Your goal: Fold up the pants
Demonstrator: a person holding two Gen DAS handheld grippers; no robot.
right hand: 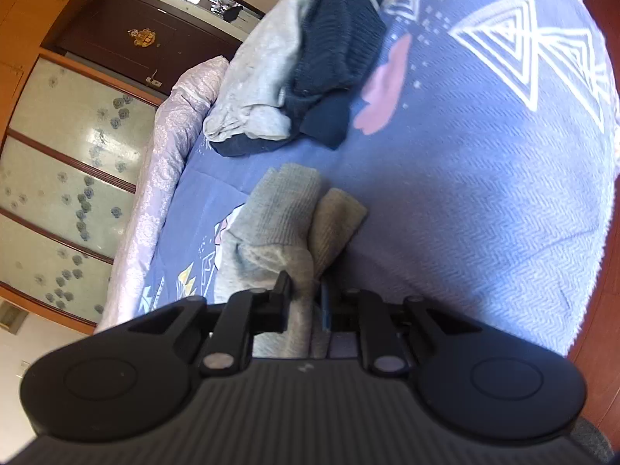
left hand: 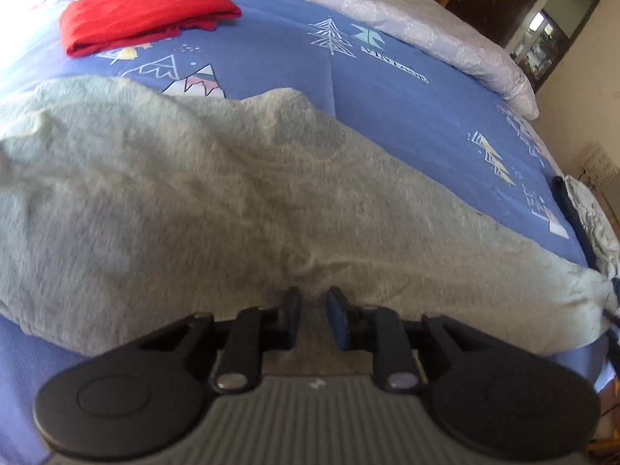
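Grey sweatpants [left hand: 232, 201] lie spread across the blue patterned bed sheet [left hand: 407, 97]. My left gripper [left hand: 313, 304] sits at the near edge of the pants, its jaws a small gap apart with grey cloth between them. In the right wrist view, my right gripper [right hand: 304, 296] is shut on the leg end of the grey pants [right hand: 279, 213], with the ribbed cuffs sticking out past the fingers. The right end of the pants, bunched, shows at the far right of the left wrist view [left hand: 593, 286].
A folded red garment [left hand: 147, 15] lies at the far left of the bed. A white quilt [left hand: 426, 19] runs along the far side. A pile of light grey and dark navy clothes [right hand: 310, 62] lies beyond the cuffs. A wardrobe [right hand: 69, 178] and a dark door [right hand: 128, 38] stand behind.
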